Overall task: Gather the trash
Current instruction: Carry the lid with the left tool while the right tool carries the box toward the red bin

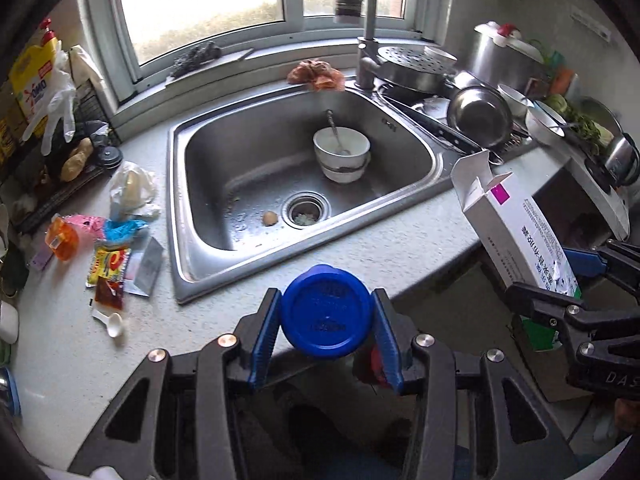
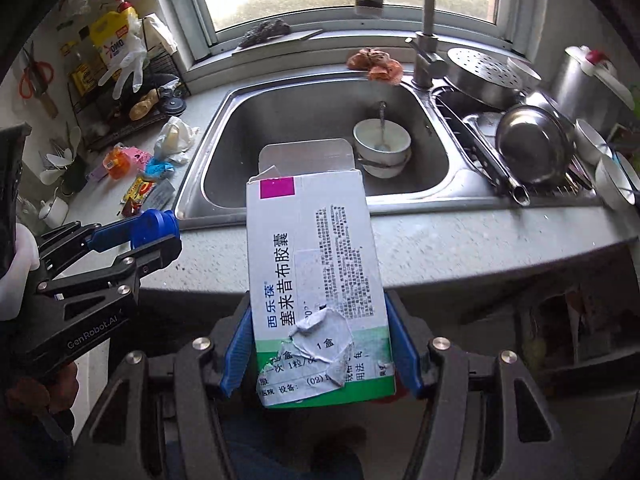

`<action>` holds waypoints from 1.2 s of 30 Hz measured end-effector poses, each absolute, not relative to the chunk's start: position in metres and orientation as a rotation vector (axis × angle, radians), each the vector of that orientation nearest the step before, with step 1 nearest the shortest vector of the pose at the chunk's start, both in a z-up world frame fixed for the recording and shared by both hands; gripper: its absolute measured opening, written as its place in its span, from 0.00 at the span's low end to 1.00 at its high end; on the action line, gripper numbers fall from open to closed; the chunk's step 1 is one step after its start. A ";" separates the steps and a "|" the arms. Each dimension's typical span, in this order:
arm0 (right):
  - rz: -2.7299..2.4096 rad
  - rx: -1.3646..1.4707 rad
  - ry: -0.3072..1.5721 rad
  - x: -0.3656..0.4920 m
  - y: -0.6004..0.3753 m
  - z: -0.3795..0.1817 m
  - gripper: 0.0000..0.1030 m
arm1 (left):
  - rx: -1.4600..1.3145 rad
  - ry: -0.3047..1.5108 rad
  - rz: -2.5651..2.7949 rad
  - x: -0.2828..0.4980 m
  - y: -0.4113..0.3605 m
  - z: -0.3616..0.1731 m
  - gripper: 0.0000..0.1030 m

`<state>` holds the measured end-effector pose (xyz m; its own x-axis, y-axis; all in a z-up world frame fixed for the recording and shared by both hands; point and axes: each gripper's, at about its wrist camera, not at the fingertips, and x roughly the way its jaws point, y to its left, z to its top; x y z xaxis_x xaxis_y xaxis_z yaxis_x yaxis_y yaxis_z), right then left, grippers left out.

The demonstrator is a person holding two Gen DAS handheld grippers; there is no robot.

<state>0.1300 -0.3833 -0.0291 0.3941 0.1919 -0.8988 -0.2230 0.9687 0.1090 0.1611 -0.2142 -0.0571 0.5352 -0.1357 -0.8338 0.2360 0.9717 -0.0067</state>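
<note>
Clamped between the left gripper's point(image 1: 326, 316) blue pads, a round blue plastic lid point(image 1: 326, 312) is held before the speckled stone countertop point(image 1: 400, 240) and steel sink point(image 1: 256, 152) (wrappers point(image 1: 112, 268) lie left). From the right wrist, the right gripper point(image 2: 320, 344) is seen closed on a torn cardboard medicine box point(image 2: 316, 276), flap open.

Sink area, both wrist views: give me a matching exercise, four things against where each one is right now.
Things:
1. blue cap
2. medicine box
3. stacked white bowls
4. orange rag

Places:
A. inside the sink basin
B. between the fingers of the right hand-held gripper
C. on the sink rim beside the faucet base
D. between the fingers of the left hand-held gripper

Pairs: 1-D, 2-B, 3-A, 4-C
</note>
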 end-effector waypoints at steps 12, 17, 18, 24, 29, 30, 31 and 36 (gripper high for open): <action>0.085 0.068 1.234 0.072 -0.481 -0.076 0.57 | 0.198 1.120 -0.395 0.130 -0.329 -0.126 0.42; 0.035 0.136 1.276 0.070 -0.498 -0.121 0.57 | 0.248 1.194 -0.470 0.136 -0.356 -0.182 0.42; 0.024 0.147 1.290 0.072 -0.501 -0.135 0.57 | 0.255 1.214 -0.474 0.137 -0.361 -0.198 0.42; -0.005 0.175 1.360 0.083 -0.513 -0.233 0.57 | 0.319 1.301 -0.470 0.149 -0.382 -0.303 0.42; -0.009 0.194 1.385 0.087 -0.524 -0.324 0.57 | 0.290 1.371 -0.493 0.156 -0.397 -0.400 0.42; -0.012 0.195 1.391 0.088 -0.527 -0.341 0.57 | 0.299 1.379 -0.490 0.157 -0.401 -0.418 0.42; -0.017 0.198 1.399 0.089 -0.530 -0.357 0.57 | 0.313 1.388 -0.487 0.157 -0.406 -0.436 0.42; -0.038 0.233 1.436 0.082 -0.556 -0.423 0.57 | 0.300 1.430 -0.503 0.165 -0.427 -0.505 0.42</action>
<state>0.0821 -0.5559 -0.4229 0.1375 0.1136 -0.9840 0.1656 0.9768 0.1359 0.1647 -0.4267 -0.5050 0.0619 -0.1504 -0.9867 0.5009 0.8597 -0.0996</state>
